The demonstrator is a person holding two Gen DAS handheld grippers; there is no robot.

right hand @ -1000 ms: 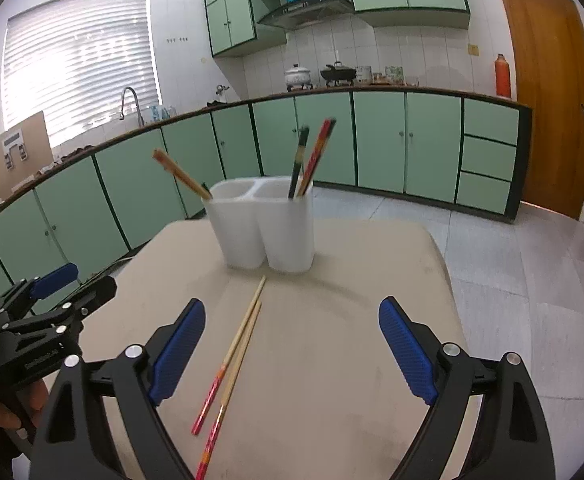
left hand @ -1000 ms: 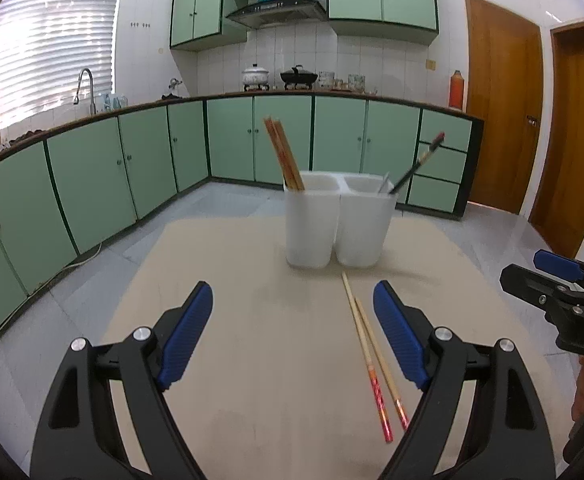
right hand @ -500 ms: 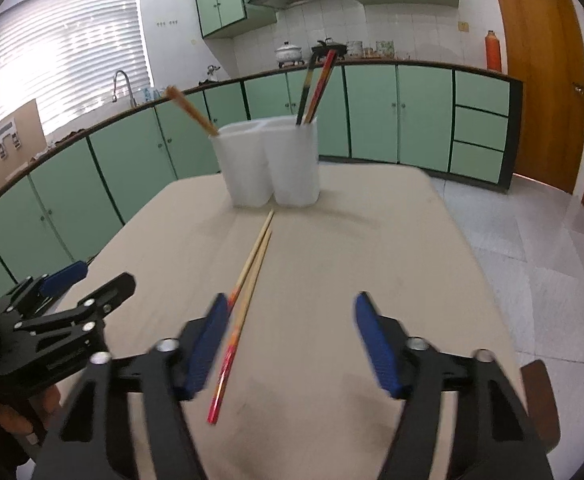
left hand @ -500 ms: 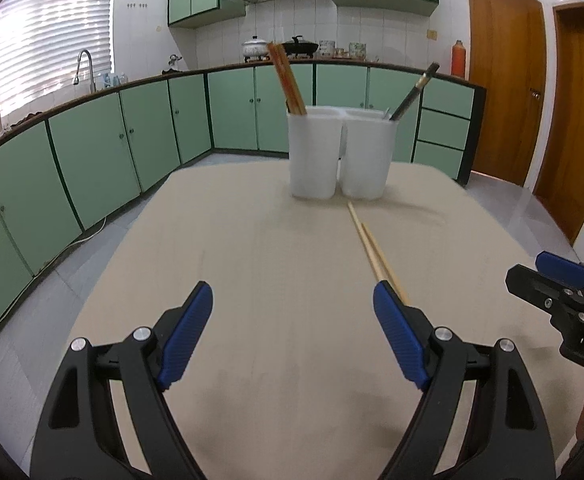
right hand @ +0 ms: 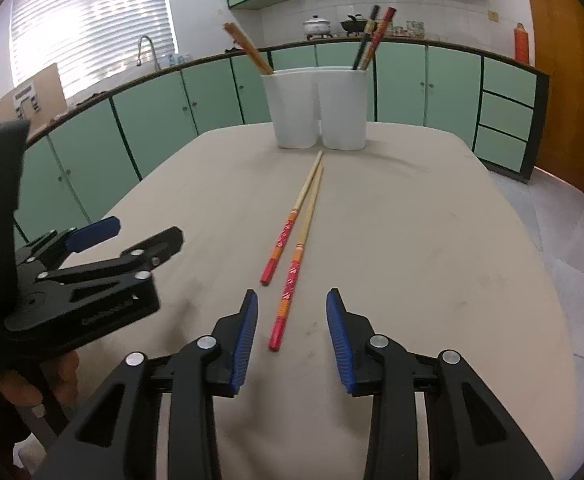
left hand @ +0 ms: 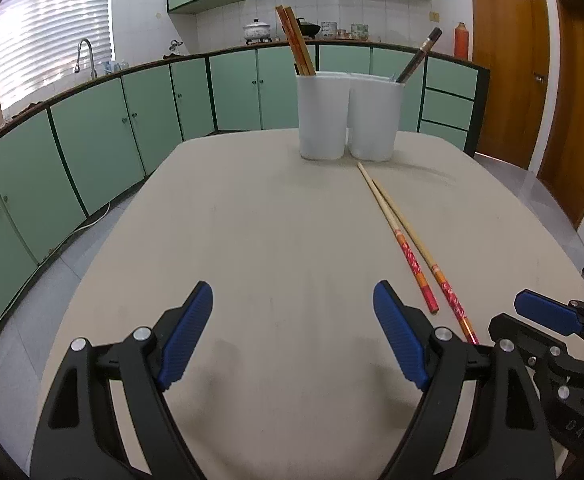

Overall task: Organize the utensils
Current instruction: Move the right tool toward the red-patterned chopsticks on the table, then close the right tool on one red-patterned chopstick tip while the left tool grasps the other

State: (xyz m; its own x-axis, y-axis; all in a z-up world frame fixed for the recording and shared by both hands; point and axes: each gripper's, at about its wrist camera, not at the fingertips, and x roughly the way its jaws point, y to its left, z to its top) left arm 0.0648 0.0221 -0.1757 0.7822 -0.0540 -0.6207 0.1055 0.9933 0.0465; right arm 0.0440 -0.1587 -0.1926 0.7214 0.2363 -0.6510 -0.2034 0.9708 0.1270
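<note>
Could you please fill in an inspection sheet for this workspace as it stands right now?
Surface: beige table, bare apart from the job's things.
Job's things: two chopsticks lying side by side; white twin-compartment holder upright, chopsticks in both compartments.
Clutter: nothing seen.
Grippers: left gripper open, empty; right gripper has just been closing, pads astride the nearer chopstick's red end, not touching.
Cables: nothing seen.
Surroundings: green kitchen cabinets, wooden doors.
</note>
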